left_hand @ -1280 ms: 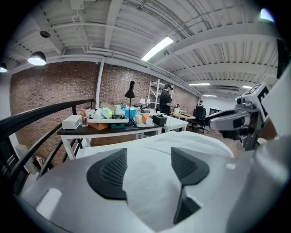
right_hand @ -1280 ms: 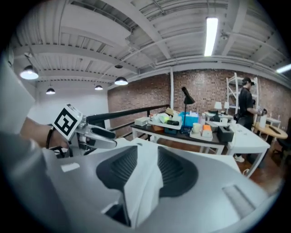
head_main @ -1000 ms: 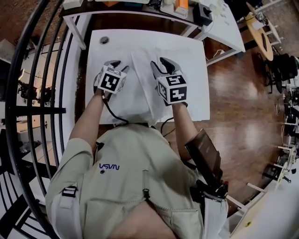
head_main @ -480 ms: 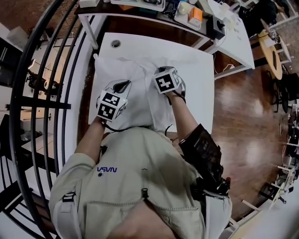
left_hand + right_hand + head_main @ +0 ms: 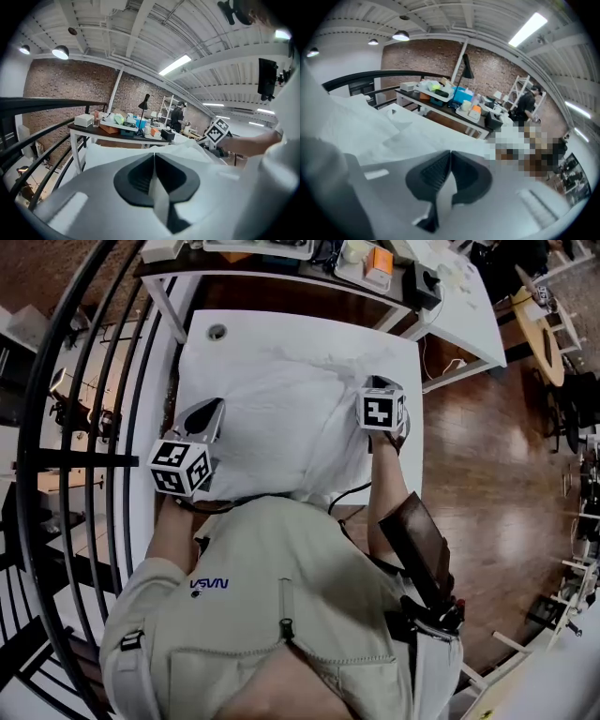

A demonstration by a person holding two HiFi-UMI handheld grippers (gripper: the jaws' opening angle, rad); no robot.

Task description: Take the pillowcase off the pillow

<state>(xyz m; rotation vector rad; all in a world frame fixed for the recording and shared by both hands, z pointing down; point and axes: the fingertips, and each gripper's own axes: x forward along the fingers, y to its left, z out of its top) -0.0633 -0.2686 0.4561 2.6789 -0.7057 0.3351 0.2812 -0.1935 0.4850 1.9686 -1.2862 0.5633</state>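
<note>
A white pillowcase (image 5: 281, 418) lies spread wide over the white table (image 5: 300, 329), pulled between both grippers. I cannot tell the pillow apart from the cloth around it. My left gripper (image 5: 208, 411) is at the cloth's left edge, raised a little, and its jaws have just closed on a fold of the pillowcase (image 5: 161, 201). My right gripper (image 5: 377, 386) is at the right edge, and its jaws have just been closing too. They now pinch a strip of the same white cloth (image 5: 443, 199). In both gripper views the dark pads (image 5: 136, 178) (image 5: 433, 176) meet with fabric between them.
A black curved railing (image 5: 94, 427) runs close along the table's left side. Behind the table stands a desk (image 5: 375, 273) cluttered with boxes and tools. A round cable hole (image 5: 217, 332) is in the table's far left corner. Wooden floor (image 5: 487, 456) lies to the right.
Both grippers have shut on the cloth and drawn apart, the left toward the railing and the person, the right toward the table's right edge. The pillowcase is now stretched wide between them.
</note>
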